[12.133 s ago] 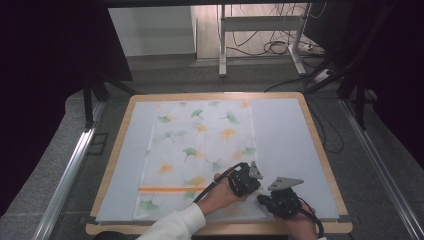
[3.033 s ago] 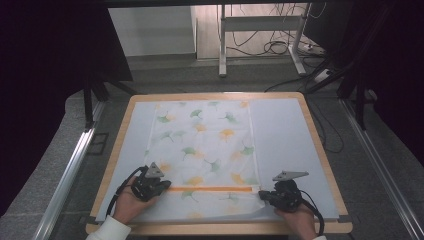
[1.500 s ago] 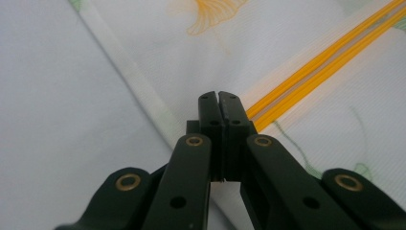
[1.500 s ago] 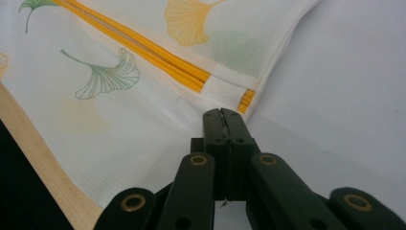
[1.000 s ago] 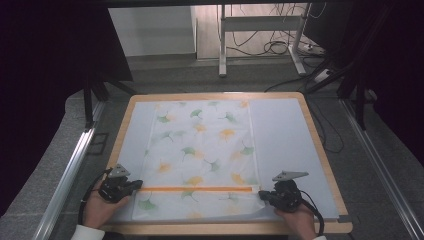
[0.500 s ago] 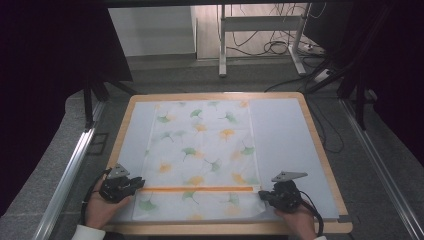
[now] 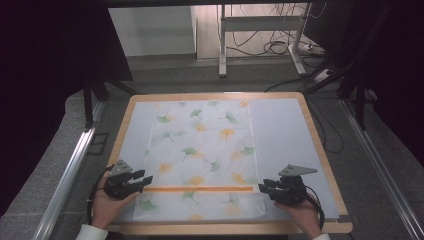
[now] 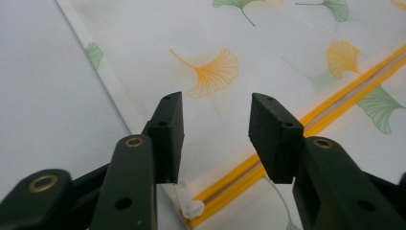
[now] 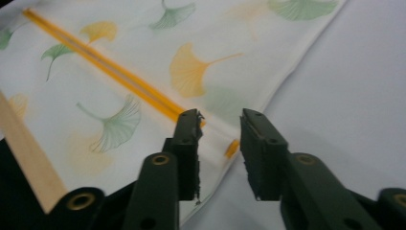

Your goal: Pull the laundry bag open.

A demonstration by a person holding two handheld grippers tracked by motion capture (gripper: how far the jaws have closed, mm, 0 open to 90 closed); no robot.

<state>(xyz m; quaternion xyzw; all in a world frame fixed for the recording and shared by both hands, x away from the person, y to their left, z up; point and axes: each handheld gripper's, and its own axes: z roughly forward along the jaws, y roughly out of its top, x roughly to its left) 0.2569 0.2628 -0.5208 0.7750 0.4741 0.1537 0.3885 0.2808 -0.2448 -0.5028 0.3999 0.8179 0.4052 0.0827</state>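
Observation:
A white bag printed with green and orange ginkgo leaves lies flat on the blue mat. An orange zip strip runs across it near the front. My left gripper is open at the strip's left end. In the left gripper view the left gripper has its jaws apart over the bag's left edge, with a small white slider at the strip's end. My right gripper is open at the strip's right end; in the right gripper view the right gripper straddles the bag's edge and the strip's orange tip.
The mat sits in a wooden-rimmed table. Bare mat lies left and right of the bag. Metal rails flank the table. Cables and a stand's legs are on the floor beyond.
Over the last second my left gripper has moved right, from outside the table's left edge to the bag's left edge. The right gripper has stayed in place.

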